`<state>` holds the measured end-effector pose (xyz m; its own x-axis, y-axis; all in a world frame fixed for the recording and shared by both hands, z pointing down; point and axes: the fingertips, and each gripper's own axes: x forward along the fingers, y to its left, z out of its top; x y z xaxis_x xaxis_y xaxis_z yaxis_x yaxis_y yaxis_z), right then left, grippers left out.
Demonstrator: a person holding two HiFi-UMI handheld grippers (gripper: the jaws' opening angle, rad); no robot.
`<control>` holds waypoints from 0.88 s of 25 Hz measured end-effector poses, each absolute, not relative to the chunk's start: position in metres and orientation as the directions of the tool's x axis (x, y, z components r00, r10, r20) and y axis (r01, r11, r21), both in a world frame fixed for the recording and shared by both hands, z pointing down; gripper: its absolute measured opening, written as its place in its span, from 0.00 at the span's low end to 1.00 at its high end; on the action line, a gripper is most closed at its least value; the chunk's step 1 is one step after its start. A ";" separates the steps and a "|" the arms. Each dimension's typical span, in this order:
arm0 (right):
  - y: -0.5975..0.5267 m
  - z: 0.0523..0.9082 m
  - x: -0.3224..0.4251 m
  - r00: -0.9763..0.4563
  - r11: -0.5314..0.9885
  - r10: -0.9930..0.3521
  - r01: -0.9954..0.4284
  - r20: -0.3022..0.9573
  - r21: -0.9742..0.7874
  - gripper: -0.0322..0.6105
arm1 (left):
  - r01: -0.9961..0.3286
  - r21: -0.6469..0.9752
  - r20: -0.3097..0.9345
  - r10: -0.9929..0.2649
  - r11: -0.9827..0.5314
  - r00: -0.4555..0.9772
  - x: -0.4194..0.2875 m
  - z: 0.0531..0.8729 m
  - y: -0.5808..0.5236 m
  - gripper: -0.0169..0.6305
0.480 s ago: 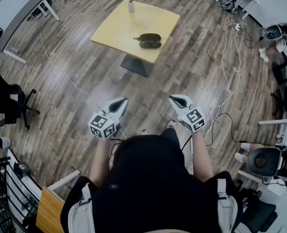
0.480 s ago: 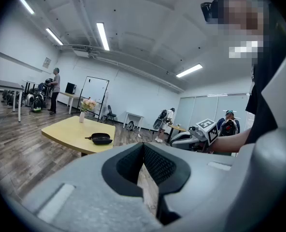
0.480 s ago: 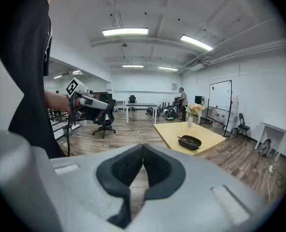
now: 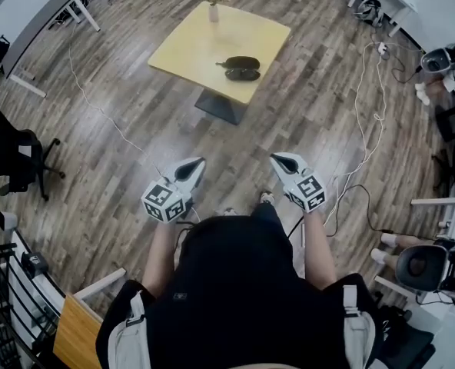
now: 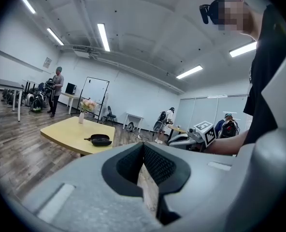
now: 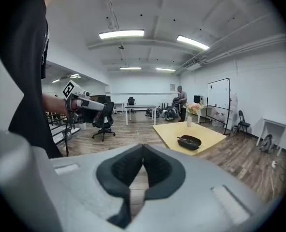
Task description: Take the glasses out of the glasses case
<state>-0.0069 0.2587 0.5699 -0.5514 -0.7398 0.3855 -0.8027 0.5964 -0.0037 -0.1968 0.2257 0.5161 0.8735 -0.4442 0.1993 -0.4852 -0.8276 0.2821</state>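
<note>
L gripper [image 4: 196, 163] and R gripper [image 4: 278, 160]: jaw tips pressed together, nothing between, both held over wood floor [image 4: 97, 152]. Glasses case [image 4: 239, 68] (dark, lying open) sits on yellow table [image 4: 185, 48], well apart from both.

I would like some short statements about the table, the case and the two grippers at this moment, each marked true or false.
1. The case lies on the yellow table. True.
2. The left gripper holds the case. False: its fingers are shut on nothing, and it is well short of the table.
3. A vase with flowers stands on the table. True.
4. The right gripper has its fingers wide open. False: they meet at the tips, with nothing between them.
5. The vase touches the case. False: the vase stands at the far corner, apart from the case.
</note>
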 end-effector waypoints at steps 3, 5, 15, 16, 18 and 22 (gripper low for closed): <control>0.256 0.572 -0.010 -0.567 0.617 -0.723 -0.787 0.396 -0.001 0.05 | -0.498 0.287 0.208 -0.454 -0.818 0.866 -0.197 0.519 0.225 0.04; 0.255 0.576 -0.009 -0.572 0.629 -0.712 -0.777 0.408 0.007 0.05 | -0.507 0.291 0.214 -0.462 -0.811 0.861 -0.193 0.523 0.224 0.04; 0.239 0.582 0.035 -0.601 0.669 -0.667 -0.743 0.441 0.001 0.05 | -0.526 0.285 0.224 -0.478 -0.801 0.849 -0.142 0.517 0.206 0.04; 0.236 0.581 0.040 -0.604 0.674 -0.662 -0.739 0.443 0.000 0.05 | -0.531 0.285 0.224 -0.483 -0.798 0.846 -0.137 0.515 0.204 0.04; 0.230 0.580 0.051 -0.613 0.684 -0.654 -0.729 0.444 0.001 0.05 | -0.541 0.283 0.224 -0.494 -0.792 0.840 -0.126 0.513 0.198 0.04; 0.216 0.578 0.071 -0.633 0.712 -0.633 -0.702 0.445 0.013 0.05 | -0.567 0.280 0.223 -0.522 -0.774 0.823 -0.107 0.509 0.186 0.04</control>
<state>0.0708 0.2156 0.5785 -0.6335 -0.6331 0.4449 -0.7021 0.7119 0.0134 -0.1071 0.1855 0.5089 0.8230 -0.5224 0.2231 -0.5674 -0.7742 0.2803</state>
